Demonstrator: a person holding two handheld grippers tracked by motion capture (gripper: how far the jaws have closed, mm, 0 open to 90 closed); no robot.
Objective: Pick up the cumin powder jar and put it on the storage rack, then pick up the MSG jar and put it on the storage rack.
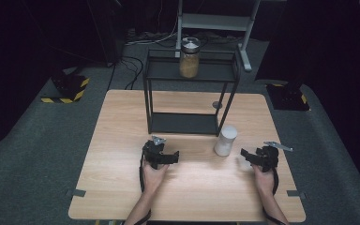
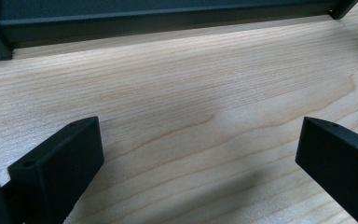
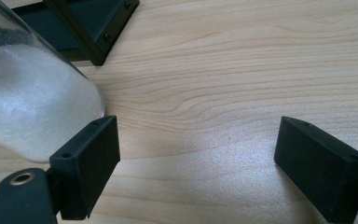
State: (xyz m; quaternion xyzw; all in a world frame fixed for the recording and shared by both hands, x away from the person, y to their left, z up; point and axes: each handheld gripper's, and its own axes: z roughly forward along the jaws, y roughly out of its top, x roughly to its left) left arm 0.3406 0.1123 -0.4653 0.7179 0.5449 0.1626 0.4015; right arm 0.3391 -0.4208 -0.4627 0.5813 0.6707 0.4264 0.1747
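The desk (image 1: 122,187) is pale wood with fine wavy grain. On it the rack (image 1: 147,101) is black all over. The jar (image 1: 189,58) on its top shelf is clear glass, filled with something golden tan under a silvery lid. The jar (image 1: 225,140) on the desk is white with grainy white contents. Both the left hand-held gripper (image 1: 171,158) and the right hand-held gripper (image 1: 246,155) are black with grey plates on top. The floor (image 1: 37,140) is dark grey carpet, and yellow-and-black striped tape (image 1: 65,99) marks it.
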